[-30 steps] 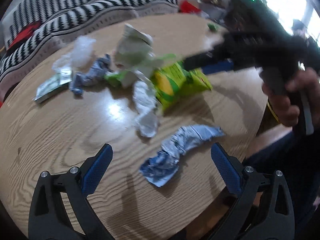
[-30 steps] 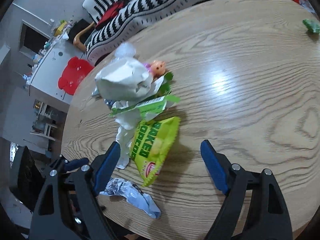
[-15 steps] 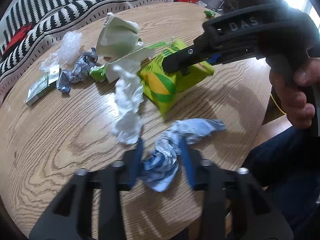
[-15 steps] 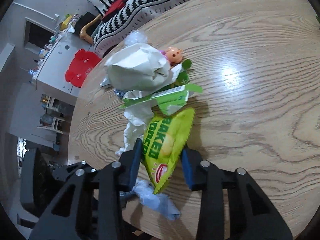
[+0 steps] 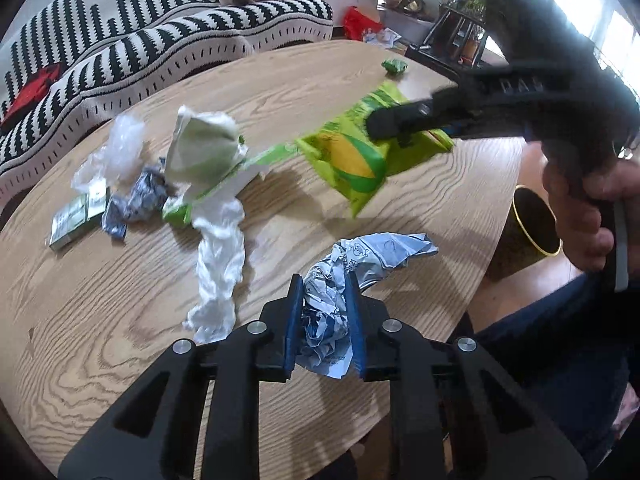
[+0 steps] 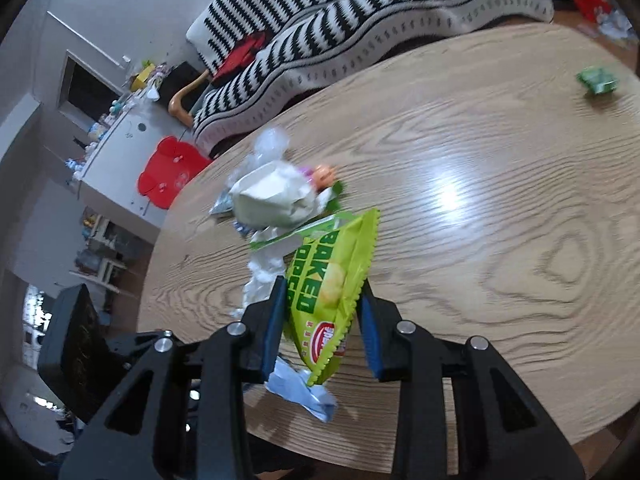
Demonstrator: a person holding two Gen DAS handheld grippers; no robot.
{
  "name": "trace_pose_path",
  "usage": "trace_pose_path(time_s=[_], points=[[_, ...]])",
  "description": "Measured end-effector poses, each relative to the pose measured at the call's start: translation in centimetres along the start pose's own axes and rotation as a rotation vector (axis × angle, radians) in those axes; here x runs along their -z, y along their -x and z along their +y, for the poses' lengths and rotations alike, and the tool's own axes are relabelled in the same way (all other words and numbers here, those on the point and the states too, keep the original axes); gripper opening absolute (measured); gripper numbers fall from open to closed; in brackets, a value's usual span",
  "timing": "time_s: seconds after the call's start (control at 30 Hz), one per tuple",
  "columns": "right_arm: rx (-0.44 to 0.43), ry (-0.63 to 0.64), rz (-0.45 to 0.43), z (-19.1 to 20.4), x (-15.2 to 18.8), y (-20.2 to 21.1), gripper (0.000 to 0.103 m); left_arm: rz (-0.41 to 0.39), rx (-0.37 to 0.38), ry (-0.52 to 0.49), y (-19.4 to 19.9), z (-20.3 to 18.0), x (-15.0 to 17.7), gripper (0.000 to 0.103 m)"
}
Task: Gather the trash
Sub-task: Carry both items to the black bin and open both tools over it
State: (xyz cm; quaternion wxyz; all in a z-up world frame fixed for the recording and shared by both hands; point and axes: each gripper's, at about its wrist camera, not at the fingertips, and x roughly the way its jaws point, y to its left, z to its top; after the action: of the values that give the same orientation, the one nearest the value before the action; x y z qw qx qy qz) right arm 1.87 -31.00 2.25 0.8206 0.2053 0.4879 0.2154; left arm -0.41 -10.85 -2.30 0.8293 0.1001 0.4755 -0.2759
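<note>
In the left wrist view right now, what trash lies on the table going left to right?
Flat green packet → dark crumpled foil wrapper → white twisted plastic → blue-white crumpled wrapper, pinched in the left claw → green chip bag, held up by the right claw.

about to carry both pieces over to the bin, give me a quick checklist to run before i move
1. Left gripper shut on the crumpled blue wrapper: ok, both pads press its bunched end.
2. Right gripper shut on the green chip bag: ok, the bag sits between the pads.
3. Chip bag off the table: ok, the left view shows it in the air.
4. Blue wrapper off the table: cannot tell, its loose tail may touch the wood.
5. Bin in reach: ok, a dark gold-rimmed container stands beside the table edge.
6. Other trash snagged on either piece: cannot tell; the white tissue lies close.
</note>
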Motion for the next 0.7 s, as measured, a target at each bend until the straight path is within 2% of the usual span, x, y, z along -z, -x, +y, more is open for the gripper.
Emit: trace_pose_path(time_s=[0.13, 0.33, 0.53, 0.63, 0.7], points=[[0.053, -0.02, -0.054, -2.2, 0.2, 2.6, 0.034, -0.031, -0.008, 0.033, -0.2, -0.7, -1.4, 0.021], [0.186, -0.081, -0.164, -7.3, 1.3, 8.2, 0.034, -0.051, -0.026, 0.099, -1.8, -2.5, -4.6, 0.021], [0.304, -0.186, -0.268, -13.5, 4.1, 14.7, 0.034, -0.061, 0.055, 0.052, -4.2, -9.5, -7.7, 0.021], [0.357, -0.255, -0.315, -17.0, 5.9, 18.0, 0.034, -0.051, 0.113, -0.008, -6.3, -15.0, -9.3, 0.021], [0.431, -0.293, -0.348, -19.0, 7.2, 20.1, 0.034, -0.042, 0.149, -0.041, -7.7, -18.3, -10.0, 0.021]])
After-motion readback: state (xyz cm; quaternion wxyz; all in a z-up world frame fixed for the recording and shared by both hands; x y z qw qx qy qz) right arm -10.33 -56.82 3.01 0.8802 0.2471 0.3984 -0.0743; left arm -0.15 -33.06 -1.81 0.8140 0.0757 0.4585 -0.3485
